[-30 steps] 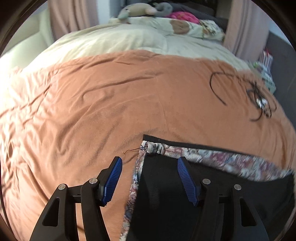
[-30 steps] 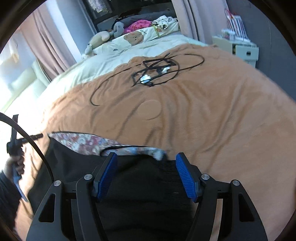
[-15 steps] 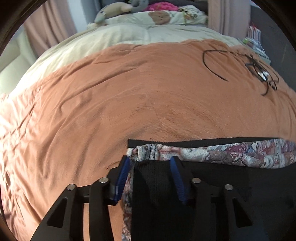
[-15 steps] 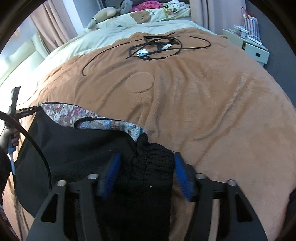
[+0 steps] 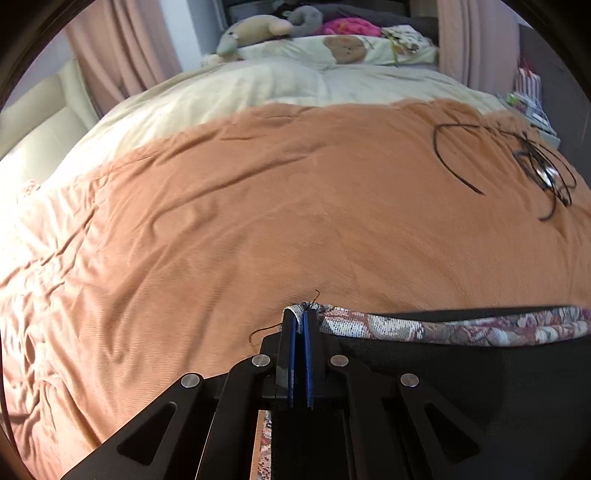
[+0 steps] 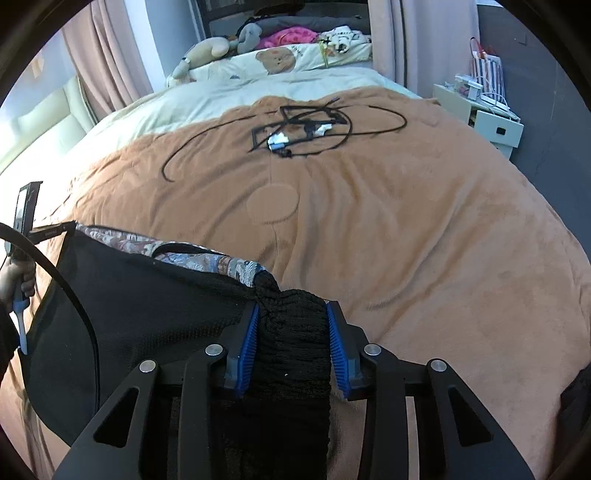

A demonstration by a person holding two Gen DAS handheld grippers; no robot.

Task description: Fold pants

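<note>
Black pants with a flowered waistband lining lie on the orange blanket. My left gripper is shut on the left corner of the waistband, which stretches off to the right. In the right wrist view the pants spread to the left, and my right gripper has its jaws closing on a bunched black fold at the right corner, with both blue pads against the cloth. The left gripper shows there at the far corner, held by a hand.
A tangle of black cables lies further up the blanket, seen as cables at the right. Cream bedding, pillows and plush toys fill the bed's head. A white bedside unit stands at the right, curtains behind.
The left jaws went from wide open to shut on the waistband corner. The right jaws narrowed onto gathered black cloth. The waistband now hangs taut between both grippers.
</note>
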